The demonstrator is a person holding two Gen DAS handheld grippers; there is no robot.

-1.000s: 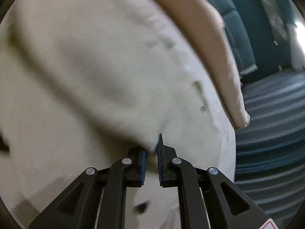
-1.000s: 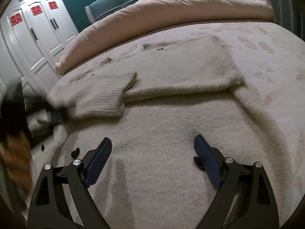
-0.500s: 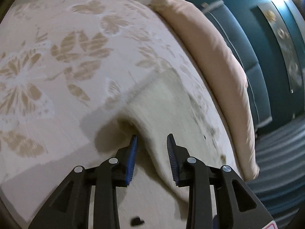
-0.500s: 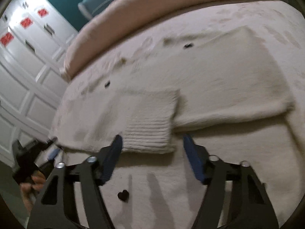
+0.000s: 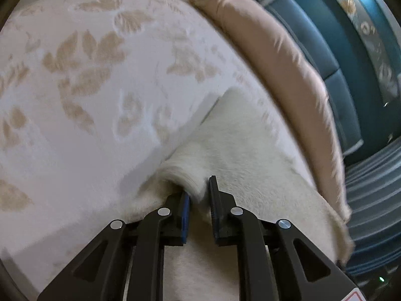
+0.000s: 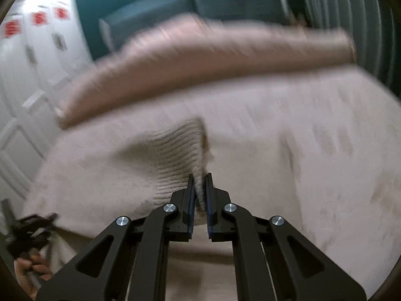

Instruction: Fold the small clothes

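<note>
Cream fuzzy sweater (image 5: 240,150) lies flat on the bed, a raised fold of its edge sitting between the left gripper (image 5: 199,195) pads. Jaws closing on that fold, narrow gap left, the left blue pad (image 5: 185,205) half buried in the nap. Can't tell if both pads press yet.

Right gripper (image 6: 199,188): pinched tight on the ribbed cuff (image 6: 175,150) of the sweater, knit bunched between the blue pads, sleeve trailing off to the left and lifted a bit off the bed.

Right view is motion-blurred, so sweater outline and bedspread pattern are smeared. Lower left of that view: a hand (image 6: 30,273) on a dark gripper body, cut off by the frame edge. Sweater's far end runs under the grippers in both views.

Surface: white bedspread (image 5: 87,100) with tan leaf print, long pinkish-beige bolster (image 5: 288,75) along the far edge. Teal padded headboard (image 6: 200,2) and teal wall behind, white panelled wardrobe doors (image 6: 27,57) with red stickers at left, striped carpet (image 5: 373,188) beside the bed.
</note>
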